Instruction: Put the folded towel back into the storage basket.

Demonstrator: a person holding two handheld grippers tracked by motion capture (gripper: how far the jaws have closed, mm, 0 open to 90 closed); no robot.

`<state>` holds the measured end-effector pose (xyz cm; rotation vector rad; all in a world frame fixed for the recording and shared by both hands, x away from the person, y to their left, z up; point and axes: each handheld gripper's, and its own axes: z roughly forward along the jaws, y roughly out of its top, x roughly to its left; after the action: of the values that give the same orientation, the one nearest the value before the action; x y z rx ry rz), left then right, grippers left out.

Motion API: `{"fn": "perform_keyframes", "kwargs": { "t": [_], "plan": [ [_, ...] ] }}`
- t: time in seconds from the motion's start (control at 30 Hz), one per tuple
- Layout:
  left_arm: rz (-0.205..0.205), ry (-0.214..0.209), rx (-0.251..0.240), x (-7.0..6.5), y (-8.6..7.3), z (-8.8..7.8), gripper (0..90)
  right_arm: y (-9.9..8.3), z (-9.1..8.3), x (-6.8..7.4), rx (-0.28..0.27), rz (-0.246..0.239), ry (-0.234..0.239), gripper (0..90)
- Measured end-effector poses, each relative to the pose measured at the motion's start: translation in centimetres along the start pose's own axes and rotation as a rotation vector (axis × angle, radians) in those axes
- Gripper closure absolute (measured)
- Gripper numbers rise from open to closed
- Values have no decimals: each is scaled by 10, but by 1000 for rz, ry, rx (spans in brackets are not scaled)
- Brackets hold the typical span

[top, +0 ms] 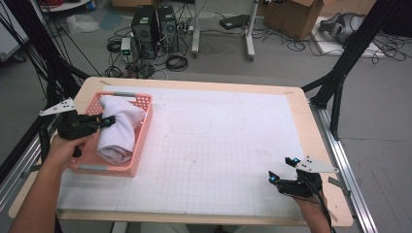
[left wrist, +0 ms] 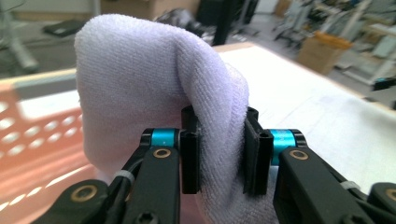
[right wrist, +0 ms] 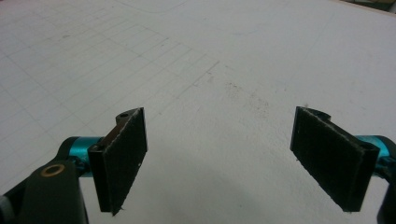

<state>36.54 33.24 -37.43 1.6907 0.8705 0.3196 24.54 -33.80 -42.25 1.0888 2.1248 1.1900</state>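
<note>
White towel (left wrist: 149,84) sits pinched between the left claw's (left wrist: 219,156) pads over the pink basket (top: 141,141).

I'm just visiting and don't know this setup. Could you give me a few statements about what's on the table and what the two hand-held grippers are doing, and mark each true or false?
1. The left gripper is clamped on a white towel. True.
2. The towel lies flat on the white mat, outside any container. False: it sits in the pink basket at the table's left side.
3. The right gripper has its jaws spread wide with nothing between them. True.
4. The right gripper is holding the other end of the towel. False: it is over the white mat near the table's right front corner, far from the towel.
5. The basket is blue. False: it is pink.
</note>
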Motion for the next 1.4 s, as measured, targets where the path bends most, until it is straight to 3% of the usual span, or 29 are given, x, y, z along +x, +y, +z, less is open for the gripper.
{"fn": "perform_keyframes", "kwargs": {
  "t": [0.03, 0.07, 0.1, 0.13, 0.17, 0.27, 0.3, 0.33, 0.37, 0.4, 0.5, 0.53, 0.57, 0.67, 0.73, 0.8, 0.83, 0.93, 1.0, 1.03, 1.07, 1.17, 1.4],
  "plan": [
    [-12, 28, 23, 1, 0, -1, 693, 0, 0, 0, -2, 1, -1, 174],
    [-12, 28, 23, 1, 0, -1, 669, 0, 0, 0, -4, 2, -1, 174],
    [-42, 65, 40, 3, 1, -4, 636, 0, 0, 0, -2, 3, -3, 174],
    [-42, 65, 40, 3, 1, -4, 590, 0, 0, 0, 0, -2, -3, 174],
    [-53, 122, 62, 3, 3, -6, 533, 0, 0, 0, 0, -1, -2, 174],
    [-85, 212, 82, 6, 4, -12, 419, 0, 0, 0, -1, 1, -2, 174],
    [-85, 212, 82, 6, 4, -12, 400, 0, 0, 0, 0, 1, -3, 174],
    [-88, 294, 106, 6, 5, -15, 401, 0, 0, 0, -1, 1, -5, 174],
    [-75, 331, 132, 5, 5, -15, 398, 0, 0, 0, -1, 3, -4, 174],
    [-75, 331, 132, 5, 5, -15, 390, 0, 0, 0, -2, 3, -3, 174],
    [-61, 396, 162, 3, 6, -17, 386, 1, 0, 0, -2, 4, -1, 174],
    [-45, 458, 163, 1, 7, -19, 385, 1, 1, 1, -2, 3, -1, 174],
    [-45, 458, 163, 1, 7, -19, 381, 1, 1, 1, 0, 5, 0, 174],
    [-10, 521, 186, -5, 9, -16, 383, 1, 1, 2, -2, 2, 2, 174],
    [2, 514, 177, -9, 10, -13, 396, 1, 0, 1, -3, 0, 1, 174],
    [-15, 488, 234, -9, 6, -3, 397, 1, 0, 1, -2, 2, 2, 174],
    [-15, 488, 234, -9, 6, -3, 394, 1, 0, 1, -2, 2, 2, 174],
    [-45, 504, 323, -5, -3, 10, 377, 1, 0, 2, -5, -2, 4, 174],
    [-21, 509, 408, -6, -5, 25, 377, 1, 1, 2, -2, 1, 6, 174],
    [-21, 509, 408, -6, -5, 25, 374, 1, 1, 2, -1, 2, 5, 174],
    [-22, 506, 447, -6, -8, 35, 373, 1, 1, 2, -1, 3, 5, 175],
    [-15, 496, 472, -6, -11, 43, 379, 2, 1, 2, -3, 2, 6, 174],
    [-21, 429, 425, -5, -11, 49, 398, 2, -1, 1, -9, 2, 4, 174]
  ]
}}
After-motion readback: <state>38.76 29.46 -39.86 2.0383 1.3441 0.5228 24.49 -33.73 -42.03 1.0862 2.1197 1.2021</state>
